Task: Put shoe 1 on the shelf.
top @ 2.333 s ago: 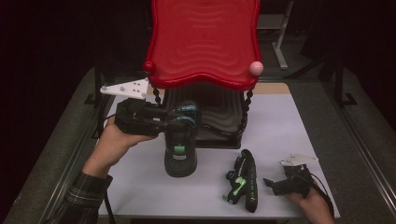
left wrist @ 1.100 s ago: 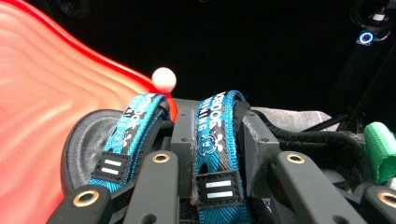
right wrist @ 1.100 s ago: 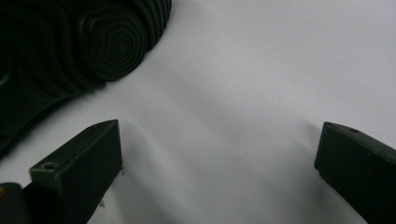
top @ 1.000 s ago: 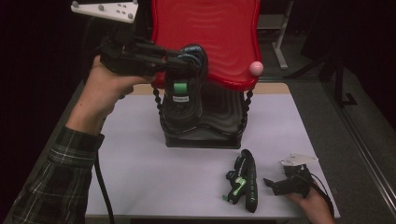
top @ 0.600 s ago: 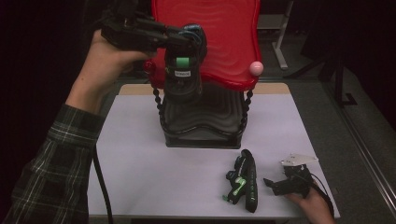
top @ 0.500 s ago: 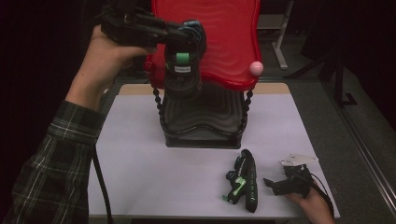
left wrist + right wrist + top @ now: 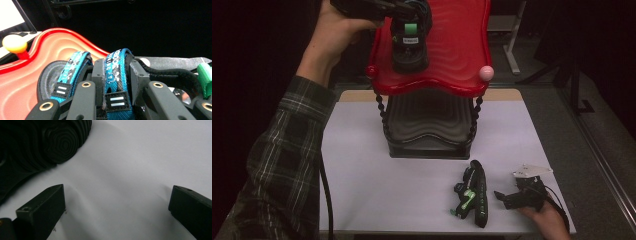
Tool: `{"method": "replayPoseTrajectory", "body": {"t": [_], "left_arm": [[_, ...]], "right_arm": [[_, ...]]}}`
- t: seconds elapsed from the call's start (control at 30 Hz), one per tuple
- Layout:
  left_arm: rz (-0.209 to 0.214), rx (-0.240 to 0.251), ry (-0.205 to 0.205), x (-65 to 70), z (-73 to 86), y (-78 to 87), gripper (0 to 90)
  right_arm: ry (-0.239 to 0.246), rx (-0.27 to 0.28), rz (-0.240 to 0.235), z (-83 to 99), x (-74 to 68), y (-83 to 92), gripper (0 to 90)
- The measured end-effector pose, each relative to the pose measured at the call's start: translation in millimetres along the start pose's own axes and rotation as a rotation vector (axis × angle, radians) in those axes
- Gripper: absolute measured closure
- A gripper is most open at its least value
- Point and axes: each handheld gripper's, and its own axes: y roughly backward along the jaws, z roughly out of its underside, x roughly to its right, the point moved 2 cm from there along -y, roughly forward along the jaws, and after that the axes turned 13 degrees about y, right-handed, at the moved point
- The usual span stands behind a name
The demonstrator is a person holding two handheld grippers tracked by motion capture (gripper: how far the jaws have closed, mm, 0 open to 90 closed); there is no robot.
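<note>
Pinching a black sandal with blue woven straps (image 7: 410,42) in the left claw (image 7: 116,75), hanging over the red wavy plastic top tray (image 7: 452,60); resting the right claw (image 7: 117,205) spread on the white bench (image 7: 362,170).

Plenty of open counter (image 7: 377,190) up front; two-tier rack (image 7: 429,135) blocks the middle, second sandal (image 7: 474,197) front-right.

Black sandal (image 7: 410,42) with blue straps hangs, seemingly above red tray (image 7: 452,65).
</note>
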Motion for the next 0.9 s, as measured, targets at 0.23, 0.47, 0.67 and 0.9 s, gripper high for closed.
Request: {"method": "replayPoseTrajectory", "body": {"t": [0.23, 0.47, 0.67, 0.9], "left_arm": [[-0.025, -0.007, -0.011, -20.3, 0.3, -10.5, 70.4], [-0.053, -0.041, -0.012, -37.1, 11.5, -19.4, 70.4], [-0.031, -0.034, -0.010, -38.5, 17.0, -18.4, 70.3], [-0.014, -0.040, -0.011, -35.3, 24.7, -21.4, 70.1]], "right_arm": [[0.000, 0.002, -0.001, 0.1, 0.2, 0.0, 0.2], [-0.001, 0.004, -0.003, 0.2, 0.4, 0.0, 0.2], [-0.001, 0.003, -0.002, 0.1, 0.3, 0.0, 0.2], [0.000, 0.002, -0.001, 0.1, 0.2, 0.0, 0.2]]}}
